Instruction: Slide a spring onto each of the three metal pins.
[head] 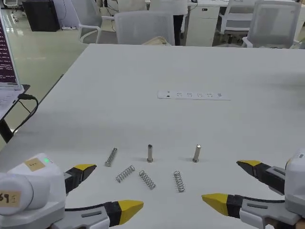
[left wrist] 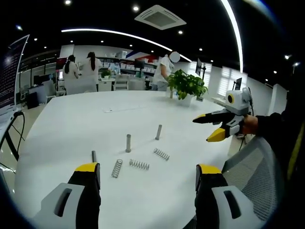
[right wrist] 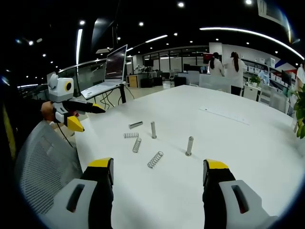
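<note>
Fingers, left gripper [head: 108, 188]: spread wide with nothing between them, on the person's side of the middle pin [head: 150, 153] and to its left.
Fingers, right gripper [head: 229, 181]: also spread wide and empty, on the person's side of the middle pin and well to its right.
Task progress: not begun as things lie; no spring sits on any pin.
Risk, tipping: the upright pins look to stand free on the table [head: 143, 71], so a sideways push while threading a spring would probably knock one over.
Risk, rolling: the springs lie on their sides, and a jaw that nudges one instead of closing on it could send it rolling away from the middle pin.
Risk, crushing: too hard a squeeze on so thin a coil may bend it or make it spring out of the jaws.
Risk, fallen pin: the left pin [head: 111, 156] lies flat, so it likely has to be stood up or held by the other gripper first.
Pins, count: three. The middle pin is upright, the right pin [head: 196, 153] is upright to its right, and the left pin lies to its left.
Springs, count: three, all near the middle pin on the person's side: left spring [head: 125, 173], centre spring [head: 147, 179], right spring [head: 178, 181].
Other, count: one power strip [head: 193, 95], well beyond the middle pin.
</note>
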Motion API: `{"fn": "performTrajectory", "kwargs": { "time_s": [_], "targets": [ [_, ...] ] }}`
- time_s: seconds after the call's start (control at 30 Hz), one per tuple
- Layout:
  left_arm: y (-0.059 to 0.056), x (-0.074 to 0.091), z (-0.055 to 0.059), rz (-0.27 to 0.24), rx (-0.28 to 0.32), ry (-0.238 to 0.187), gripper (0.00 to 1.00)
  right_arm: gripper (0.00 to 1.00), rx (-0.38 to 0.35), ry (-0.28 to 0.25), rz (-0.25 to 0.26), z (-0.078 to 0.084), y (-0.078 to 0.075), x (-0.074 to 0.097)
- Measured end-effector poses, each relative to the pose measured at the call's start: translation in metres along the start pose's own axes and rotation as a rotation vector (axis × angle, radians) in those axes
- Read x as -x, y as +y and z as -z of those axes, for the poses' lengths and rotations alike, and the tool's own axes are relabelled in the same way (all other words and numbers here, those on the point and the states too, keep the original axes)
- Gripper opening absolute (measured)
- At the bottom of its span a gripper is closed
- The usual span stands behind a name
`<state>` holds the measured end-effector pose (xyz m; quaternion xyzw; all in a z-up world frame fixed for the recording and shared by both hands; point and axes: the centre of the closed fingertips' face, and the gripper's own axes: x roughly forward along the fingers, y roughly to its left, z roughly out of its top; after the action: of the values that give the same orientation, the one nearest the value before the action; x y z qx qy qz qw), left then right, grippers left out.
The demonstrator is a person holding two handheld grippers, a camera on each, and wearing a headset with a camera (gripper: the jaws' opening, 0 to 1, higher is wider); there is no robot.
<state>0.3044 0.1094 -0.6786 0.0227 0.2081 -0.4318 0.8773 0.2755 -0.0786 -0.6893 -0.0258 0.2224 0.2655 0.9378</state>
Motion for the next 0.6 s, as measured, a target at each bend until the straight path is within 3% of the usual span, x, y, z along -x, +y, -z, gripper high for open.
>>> {"fn": "performTrajectory", "kwargs": {
  "time_s": [0.6],
  "targets": [
    [-0.0002, 0.001, 0.0003, 0.001, 0.0, 0.002, 0.79, 0.76, 0.002, 0.003, 0.0, 0.0003, 0.0004, -0.0001]
  ]
}}
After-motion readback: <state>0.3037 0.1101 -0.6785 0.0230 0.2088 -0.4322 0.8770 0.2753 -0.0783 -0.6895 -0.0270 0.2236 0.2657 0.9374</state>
